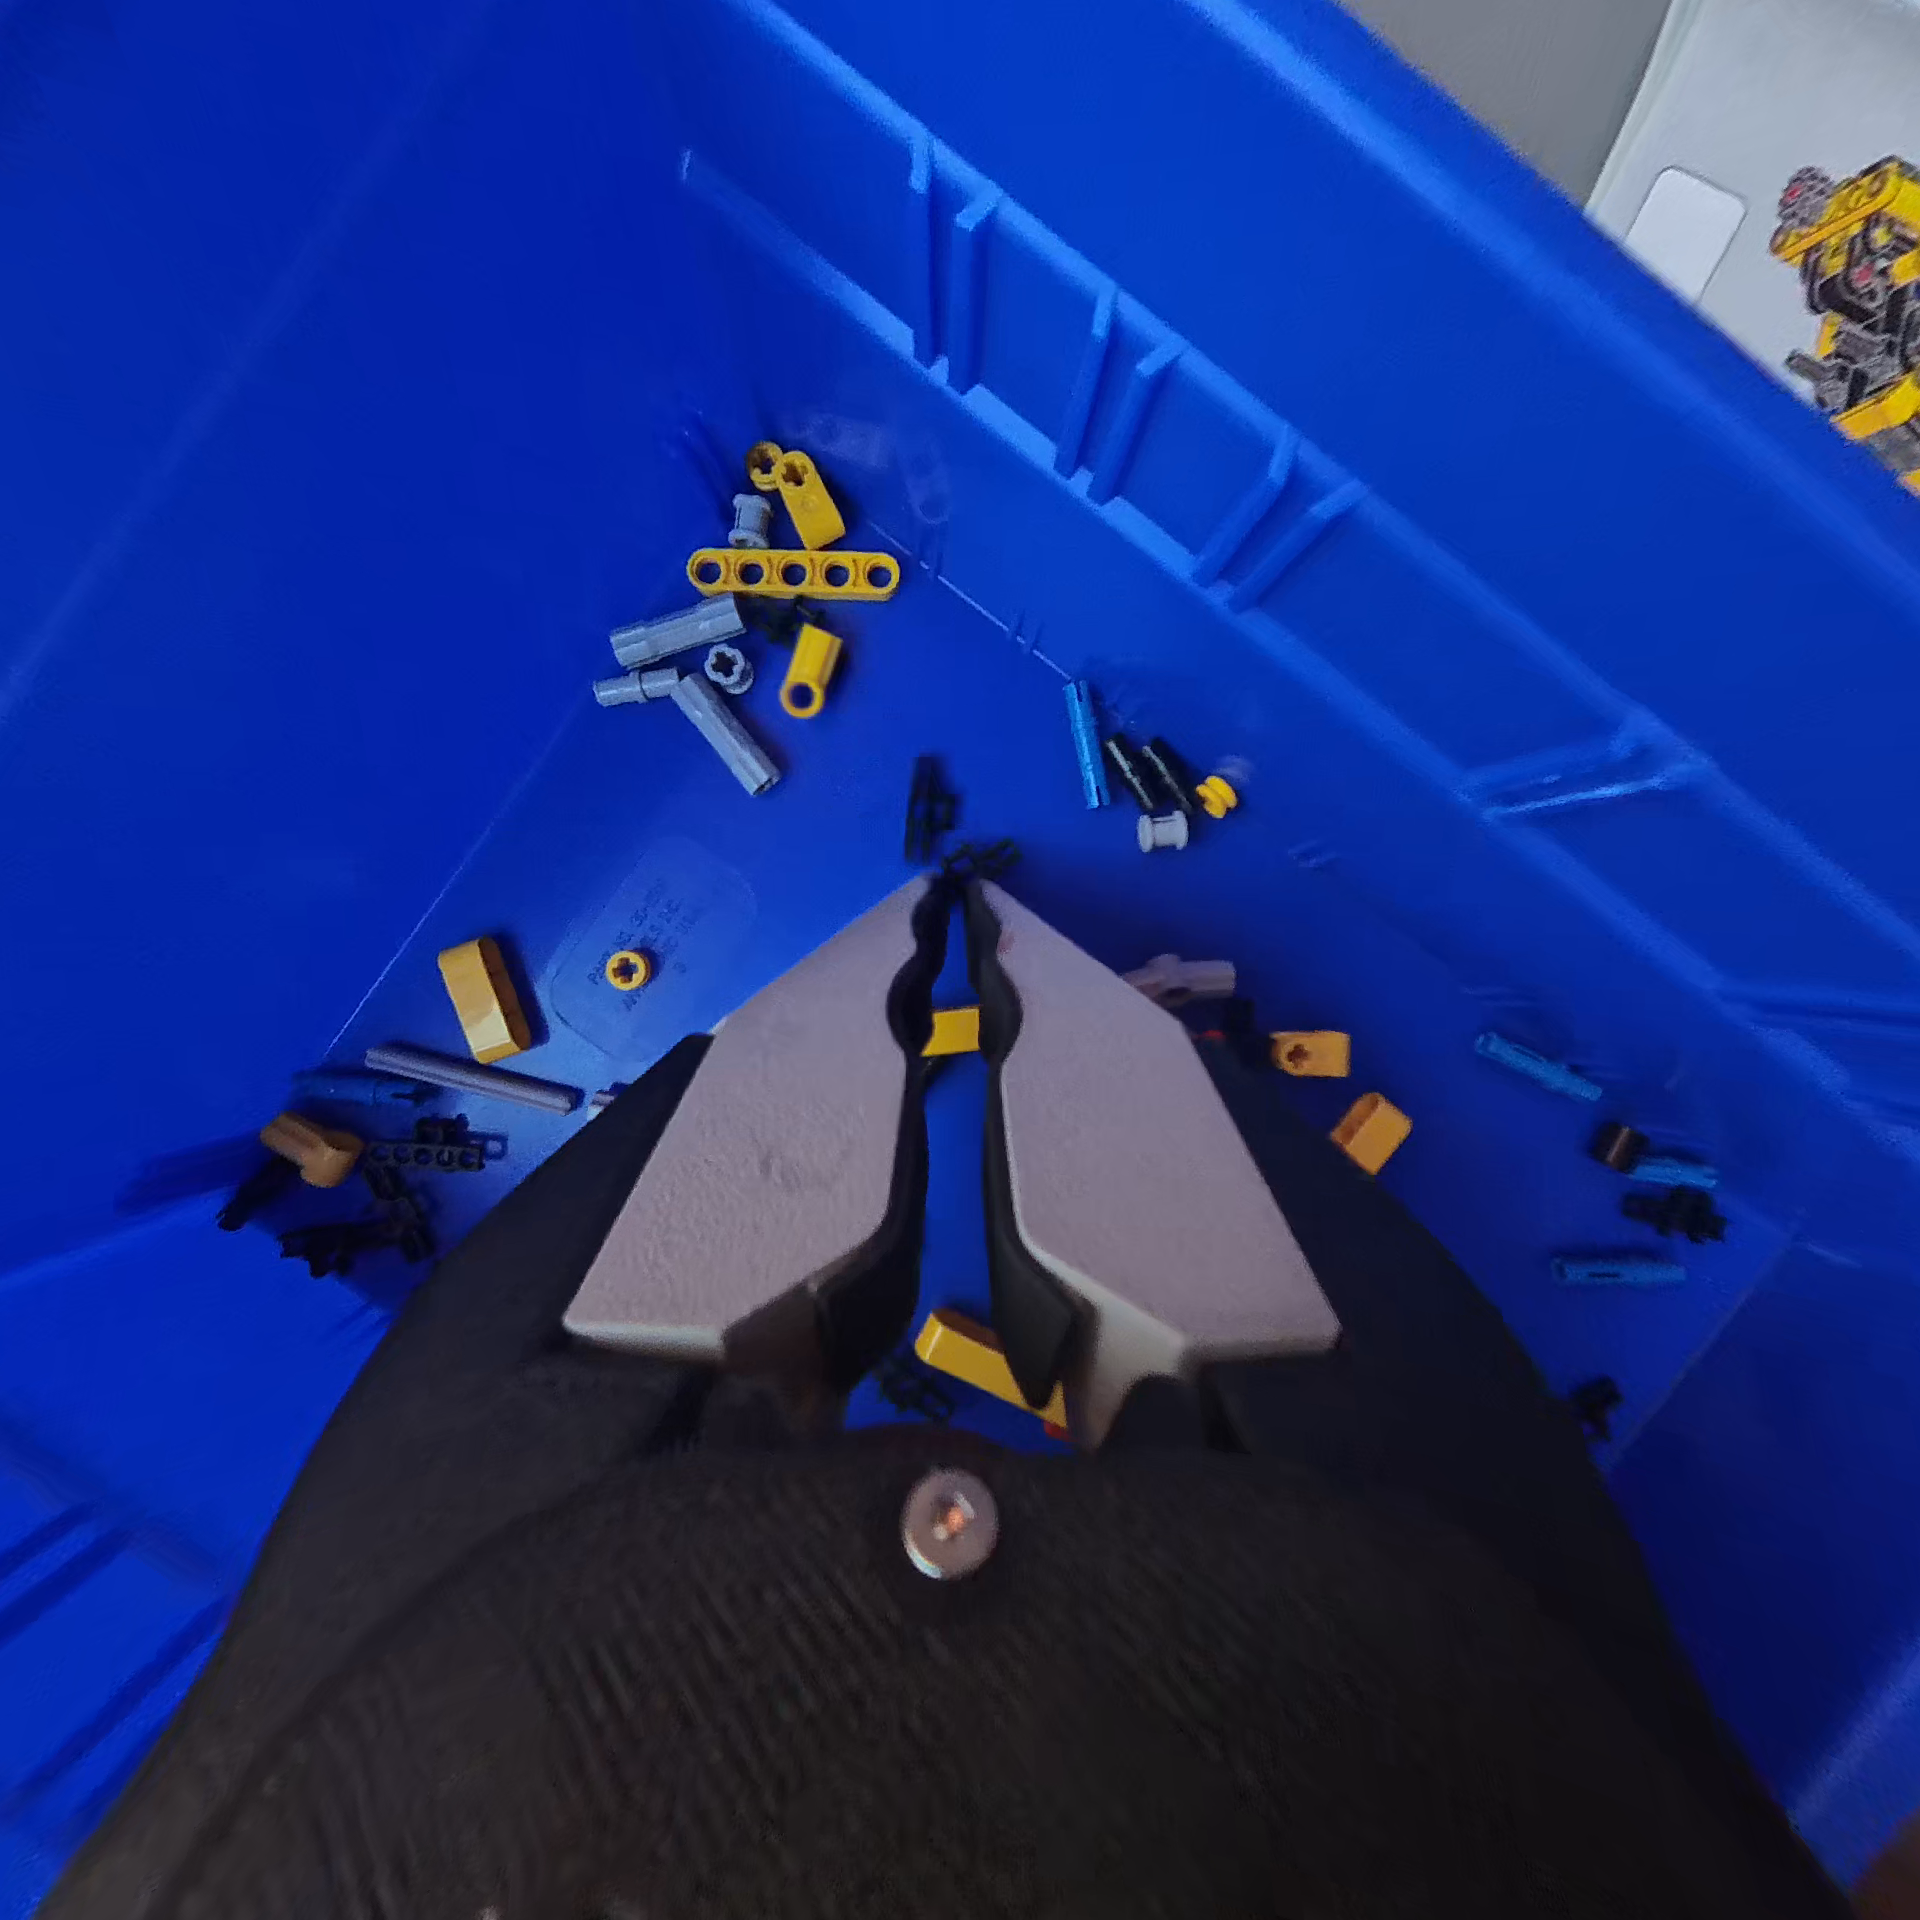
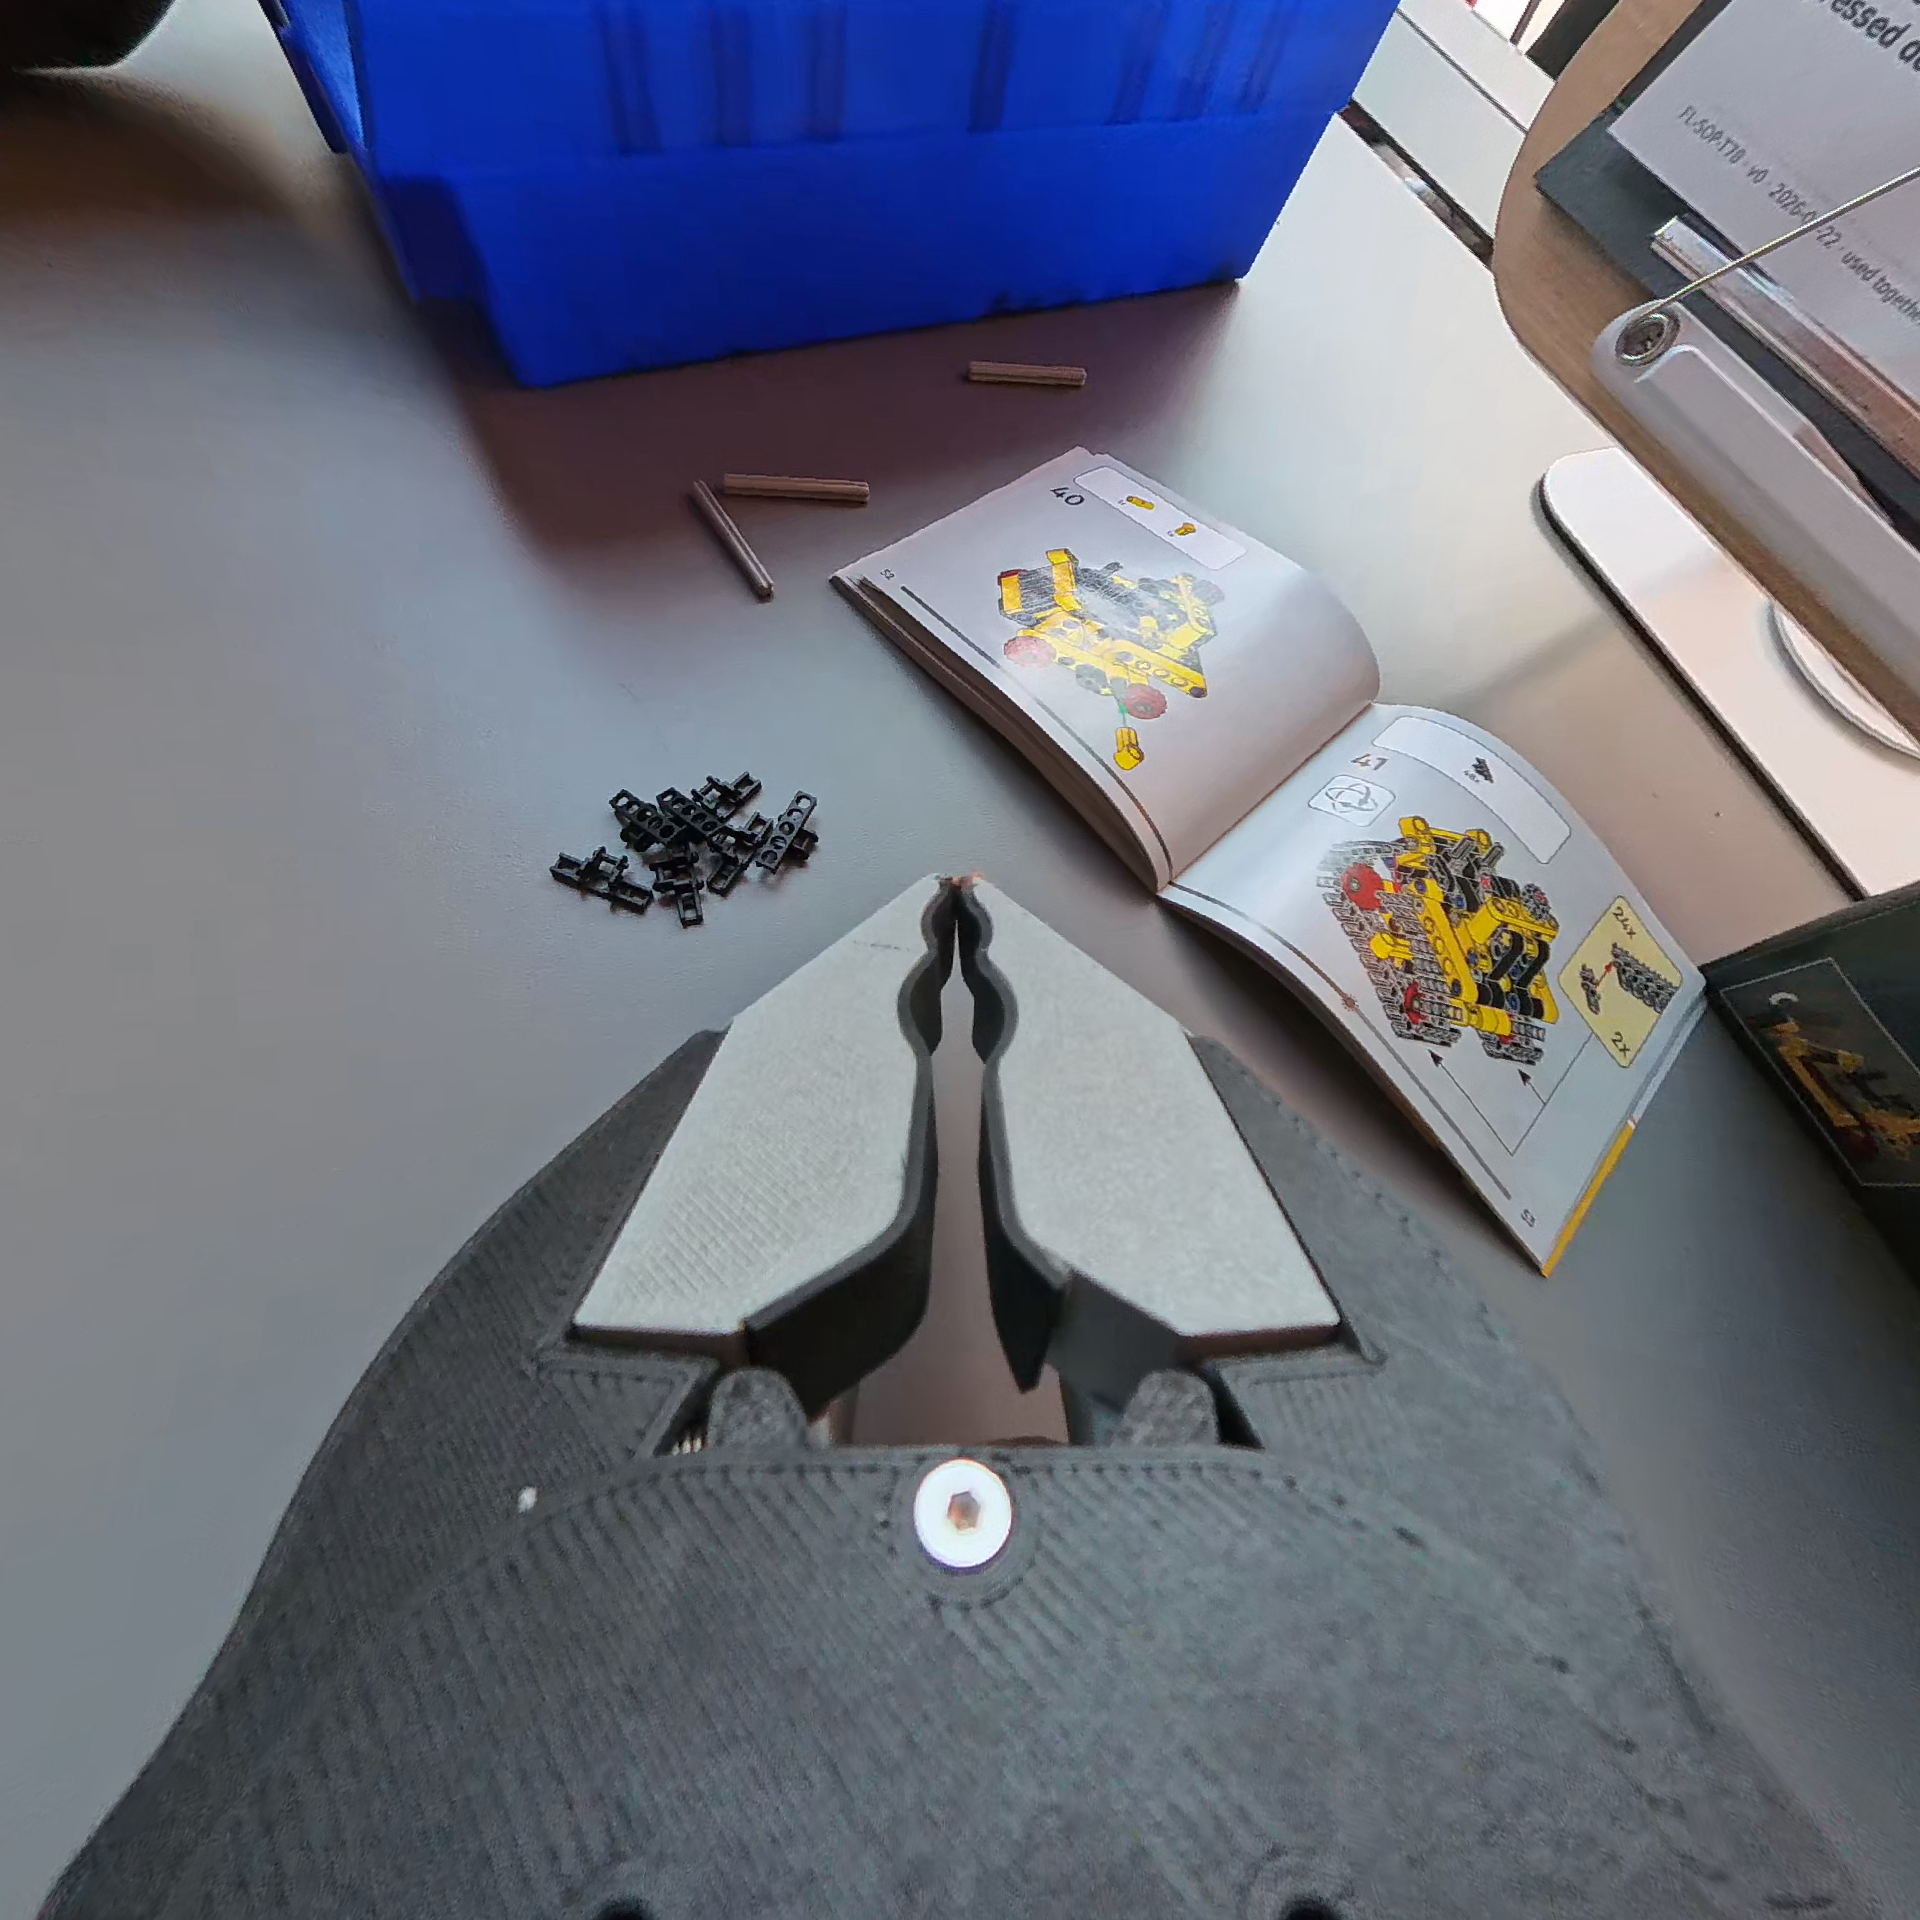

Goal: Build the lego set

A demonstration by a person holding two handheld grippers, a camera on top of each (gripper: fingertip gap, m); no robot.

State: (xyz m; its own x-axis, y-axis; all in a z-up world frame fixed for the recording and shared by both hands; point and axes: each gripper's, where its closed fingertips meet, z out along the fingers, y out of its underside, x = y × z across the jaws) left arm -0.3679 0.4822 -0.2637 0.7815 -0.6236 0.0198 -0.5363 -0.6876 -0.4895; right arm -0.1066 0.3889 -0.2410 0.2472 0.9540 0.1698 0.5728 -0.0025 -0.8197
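Observation:
My left gripper (image 1: 954,883) is inside a blue bin (image 1: 312,416), shut on a small black track link (image 1: 977,858) at its tips. Loose pieces lie on the bin floor: a yellow five-hole beam (image 1: 793,571), grey connectors (image 1: 675,632), blue pins (image 1: 1086,743) and more black links (image 1: 930,795). My right gripper (image 2: 956,883) is shut and empty above the grey table (image 2: 260,727), just right of a pile of black track links (image 2: 691,836). The open instruction booklet (image 2: 1226,831) lies to its right.
The blue bin (image 2: 831,187) stands at the back of the table. Three brown axle rods (image 2: 795,488) lie in front of it. A monitor stand (image 2: 1714,499) and a paper holder are at the right. A dark box (image 2: 1839,1070) sits at the right edge. Tip to tip, the grippers are about 30 centimeters apart.

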